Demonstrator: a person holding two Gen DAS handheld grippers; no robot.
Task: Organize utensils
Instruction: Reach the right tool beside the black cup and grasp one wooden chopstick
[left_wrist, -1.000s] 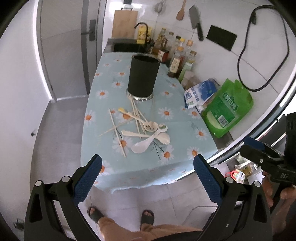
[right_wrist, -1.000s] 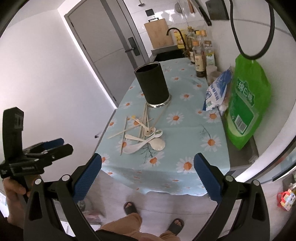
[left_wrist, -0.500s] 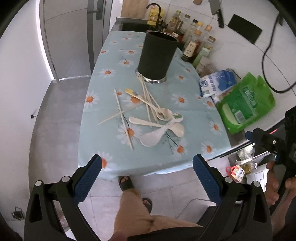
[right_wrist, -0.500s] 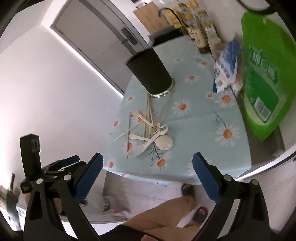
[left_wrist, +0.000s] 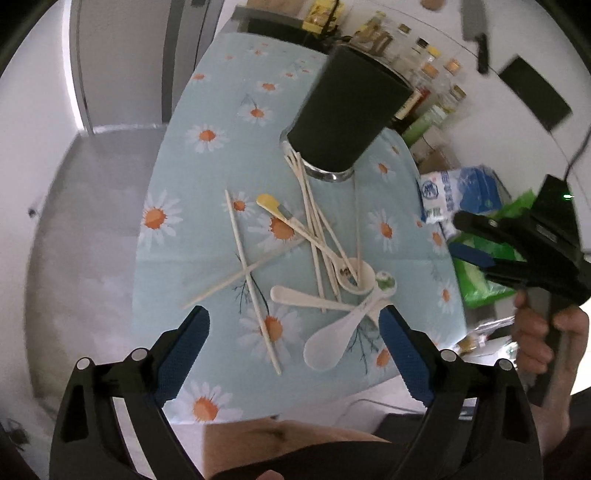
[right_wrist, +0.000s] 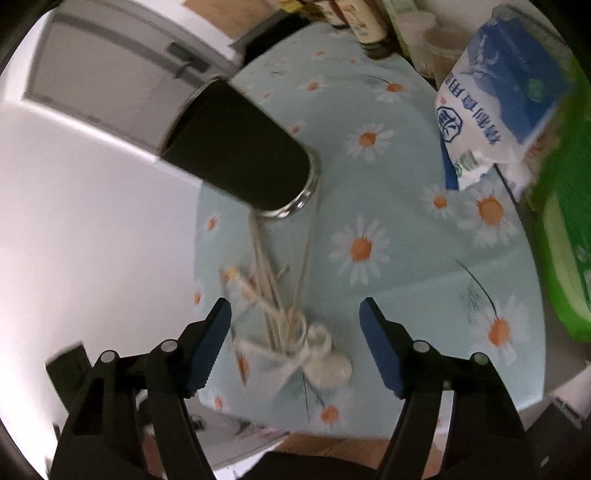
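My left gripper (left_wrist: 293, 339) hangs wide open and empty over the near table edge. Chopsticks (left_wrist: 246, 273) and white spoons (left_wrist: 334, 334) lie scattered just ahead, black holder (left_wrist: 343, 114) farther back. My right gripper (right_wrist: 295, 341) is spread wide too, gripping nothing.

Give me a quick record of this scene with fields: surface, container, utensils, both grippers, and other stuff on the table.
surface: table with a light blue daisy tablecloth
container: black utensil holder, upright at the far end; inside not visible
utensils: chopsticks and white spoons scattered loose on the cloth in front of the holder, some crossing
left gripper: open, holding nothing, above the near table edge
right gripper: open, holding nothing, over the utensil pile
other items: blue-and-white bag, green bag, bottles along the wall side
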